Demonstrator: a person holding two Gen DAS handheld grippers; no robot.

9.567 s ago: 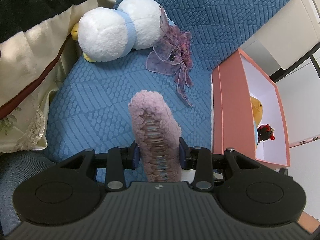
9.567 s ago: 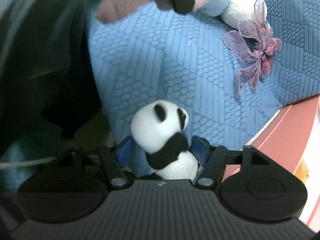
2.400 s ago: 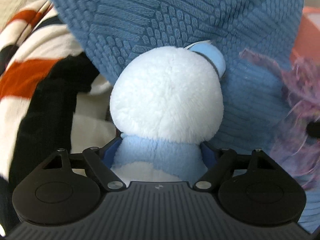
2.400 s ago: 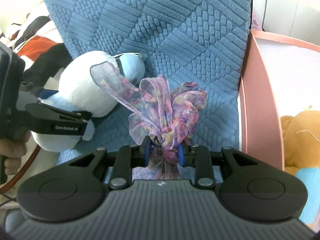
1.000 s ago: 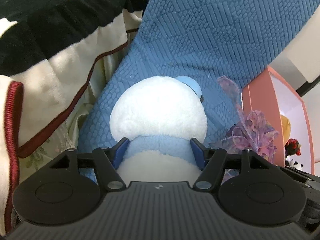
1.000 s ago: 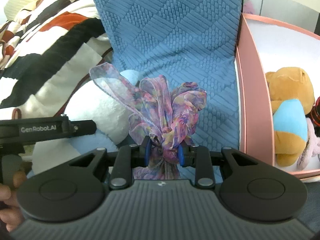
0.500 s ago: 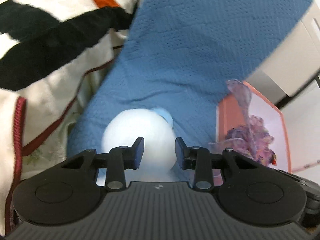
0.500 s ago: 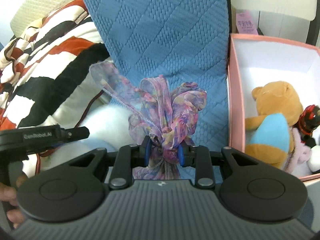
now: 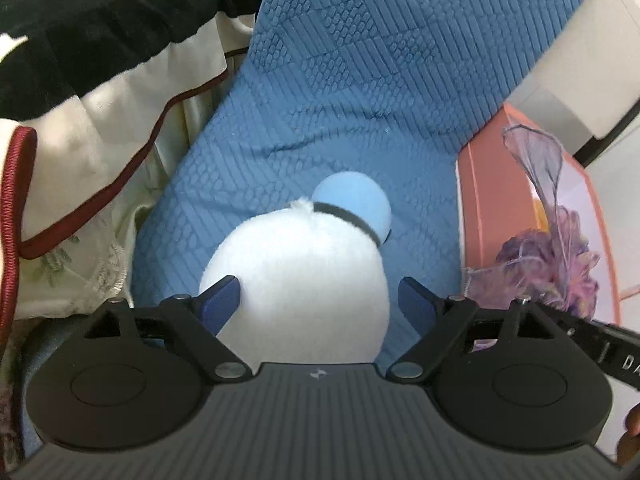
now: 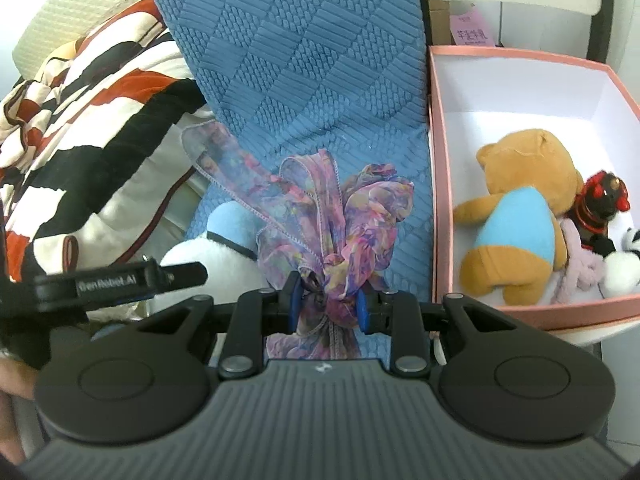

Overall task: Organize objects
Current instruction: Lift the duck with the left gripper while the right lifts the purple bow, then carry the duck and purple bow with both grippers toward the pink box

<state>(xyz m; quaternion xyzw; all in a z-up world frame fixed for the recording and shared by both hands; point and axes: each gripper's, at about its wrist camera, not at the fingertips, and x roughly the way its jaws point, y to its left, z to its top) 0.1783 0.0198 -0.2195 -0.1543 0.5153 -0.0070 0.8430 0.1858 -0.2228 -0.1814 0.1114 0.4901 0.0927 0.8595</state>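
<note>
A white plush toy [image 9: 296, 280] with a light blue cap lies on the blue quilted mat [image 9: 360, 80]. My left gripper [image 9: 318, 300] hangs over it. Its jaws are opening, with the plush between them; the right pad stands clear of the fur. My right gripper [image 10: 326, 306] is shut on the knot of a purple ribbon bow [image 10: 320, 216], lifted off the mat just left of the pink box [image 10: 436, 184]. The same bow [image 9: 548, 256] shows at the right edge of the left wrist view, in front of the box [image 9: 480, 208].
The box holds a brown bear in a blue shirt [image 10: 516, 224], a red and black figure [image 10: 600, 200], a pink fuzzy toy [image 10: 576, 268] and a small panda [image 10: 624, 264]. A striped blanket [image 10: 80, 120] lies left of the mat. A white chair stands behind the box.
The left jaws, which gripped the plush a second ago and then stood narrow above it, are now spread wide around it. The right gripper has carried the bow up and toward the box.
</note>
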